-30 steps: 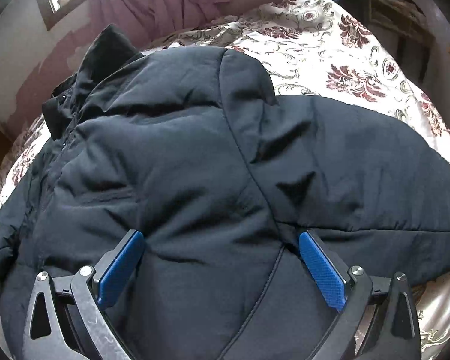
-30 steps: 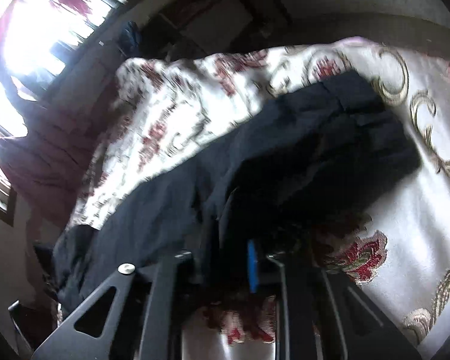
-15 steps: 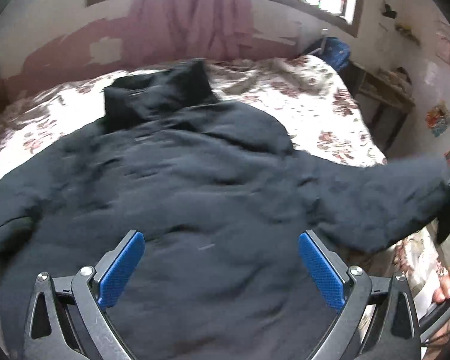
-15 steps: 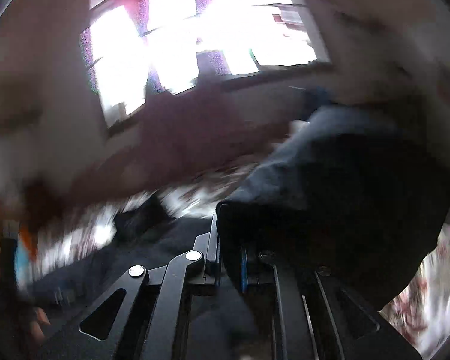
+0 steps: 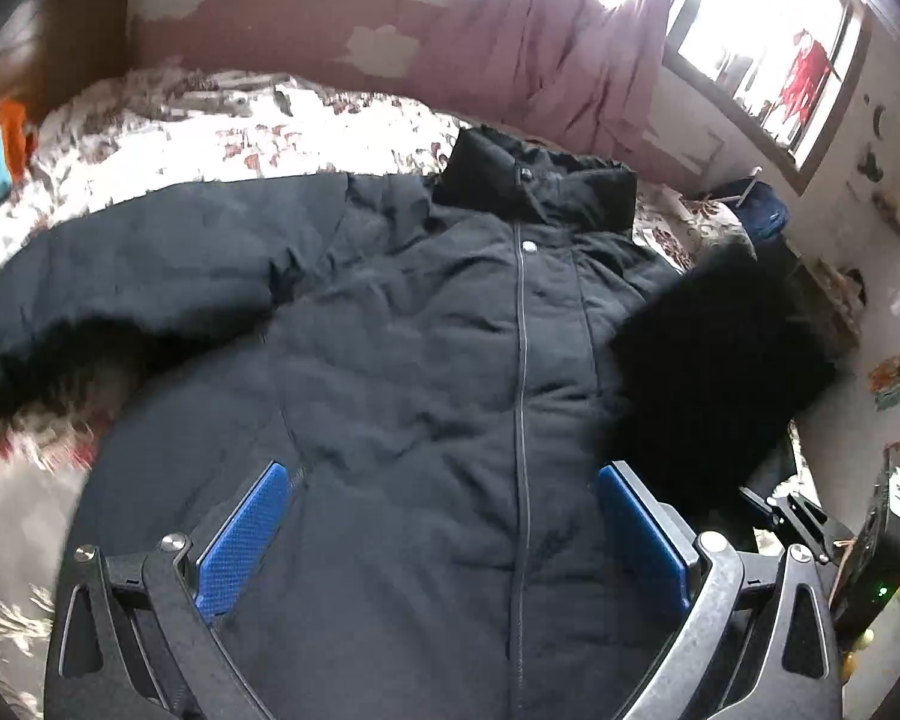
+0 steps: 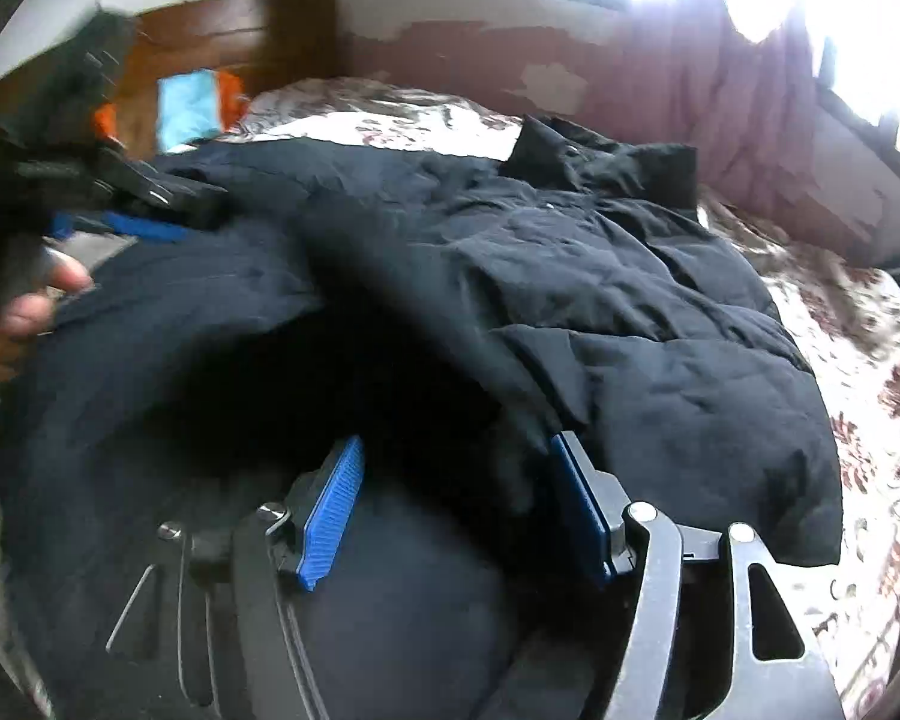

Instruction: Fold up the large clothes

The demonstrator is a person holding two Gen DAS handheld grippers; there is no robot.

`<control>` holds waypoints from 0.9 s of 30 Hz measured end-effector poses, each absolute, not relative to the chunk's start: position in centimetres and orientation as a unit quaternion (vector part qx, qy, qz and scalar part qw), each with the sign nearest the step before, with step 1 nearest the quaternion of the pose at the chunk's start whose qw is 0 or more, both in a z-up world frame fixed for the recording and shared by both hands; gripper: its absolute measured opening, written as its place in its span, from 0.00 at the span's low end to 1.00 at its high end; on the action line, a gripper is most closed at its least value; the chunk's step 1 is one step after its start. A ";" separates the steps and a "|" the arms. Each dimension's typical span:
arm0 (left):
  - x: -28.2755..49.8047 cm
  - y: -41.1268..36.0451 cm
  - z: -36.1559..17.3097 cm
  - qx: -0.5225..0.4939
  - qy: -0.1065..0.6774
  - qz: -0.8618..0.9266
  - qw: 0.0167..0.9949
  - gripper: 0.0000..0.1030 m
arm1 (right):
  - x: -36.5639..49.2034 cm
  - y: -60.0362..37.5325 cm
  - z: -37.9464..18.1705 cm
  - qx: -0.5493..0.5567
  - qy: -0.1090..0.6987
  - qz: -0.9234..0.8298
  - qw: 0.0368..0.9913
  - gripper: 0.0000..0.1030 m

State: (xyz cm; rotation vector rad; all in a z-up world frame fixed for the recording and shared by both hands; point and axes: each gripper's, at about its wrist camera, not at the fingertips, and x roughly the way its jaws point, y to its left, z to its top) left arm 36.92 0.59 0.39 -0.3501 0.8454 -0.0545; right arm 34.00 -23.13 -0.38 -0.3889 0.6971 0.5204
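Behind jacket point(image 5: 450, 360): curtain point(image 5: 546, 42), headboard point(image 6: 234, 30), bedspread point(image 5: 210, 138).

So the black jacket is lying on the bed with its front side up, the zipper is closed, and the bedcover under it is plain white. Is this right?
Not quite. The bedcover is not plain white: it is pale with a dark red floral pattern, as the left wrist view shows. The rest holds: the black jacket lies front side up on the bed with its zipper closed.
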 end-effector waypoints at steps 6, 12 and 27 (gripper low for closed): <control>38.0 -1.2 -2.4 -0.209 0.424 -0.094 0.876 1.00 | 34.1 -31.4 1.9 -0.095 0.319 0.187 0.924 0.64; 39.4 -1.9 -3.5 -0.270 0.450 -0.113 0.843 1.00 | 36.8 -40.3 -0.1 0.060 0.345 0.066 0.934 0.64; 37.6 -1.0 -4.9 -0.401 0.453 -0.143 0.784 1.00 | 38.9 -41.8 -2.2 0.136 0.353 0.049 0.925 0.64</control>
